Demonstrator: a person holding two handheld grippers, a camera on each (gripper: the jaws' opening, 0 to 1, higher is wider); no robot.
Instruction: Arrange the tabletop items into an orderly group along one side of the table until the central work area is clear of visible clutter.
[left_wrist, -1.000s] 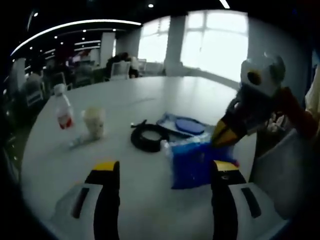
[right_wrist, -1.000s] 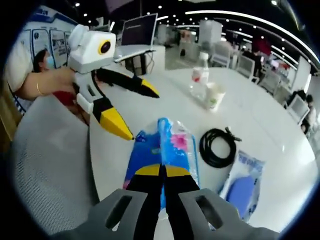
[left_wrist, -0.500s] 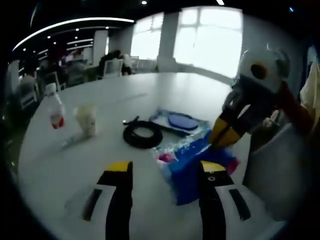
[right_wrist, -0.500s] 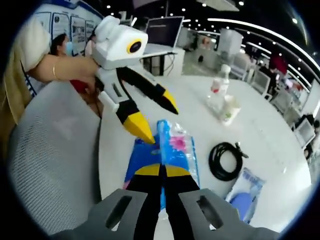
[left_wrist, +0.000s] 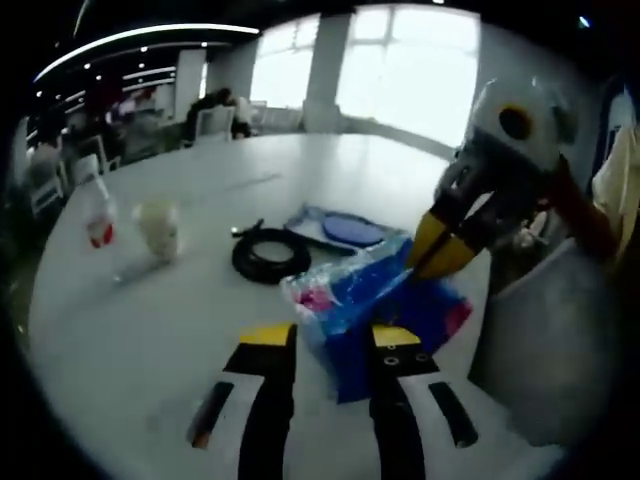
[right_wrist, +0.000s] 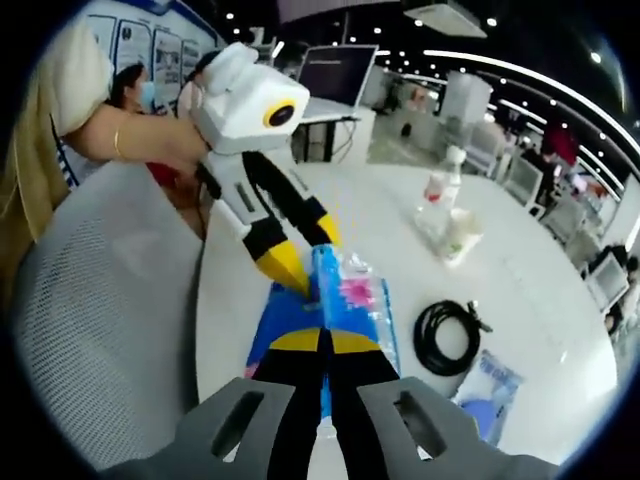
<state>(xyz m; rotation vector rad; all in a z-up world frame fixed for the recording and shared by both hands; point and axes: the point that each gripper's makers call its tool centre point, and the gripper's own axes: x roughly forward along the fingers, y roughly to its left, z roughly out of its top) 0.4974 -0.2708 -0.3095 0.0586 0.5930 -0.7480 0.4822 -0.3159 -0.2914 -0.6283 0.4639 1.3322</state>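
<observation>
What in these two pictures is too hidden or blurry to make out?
- Blue packet: right gripper view, its near end is hidden behind the right gripper shut on it; the print is blurred.
- Bottle label: left gripper view, too blurred to read.
- Flat blue pouch: right gripper view, cut off by the gripper body.
- Left gripper: right gripper view, whether its tips touch the packet is unclear.

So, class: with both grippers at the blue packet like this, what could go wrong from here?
1. The right gripper is shut on the blue packet while the left gripper closes around its far end; pulling against each other could tear the plastic.
2. The packet sits near the table edge beside the mesh chair, so it might drop off if it slips.
3. The coiled cable lies close and could be knocked.
</observation>
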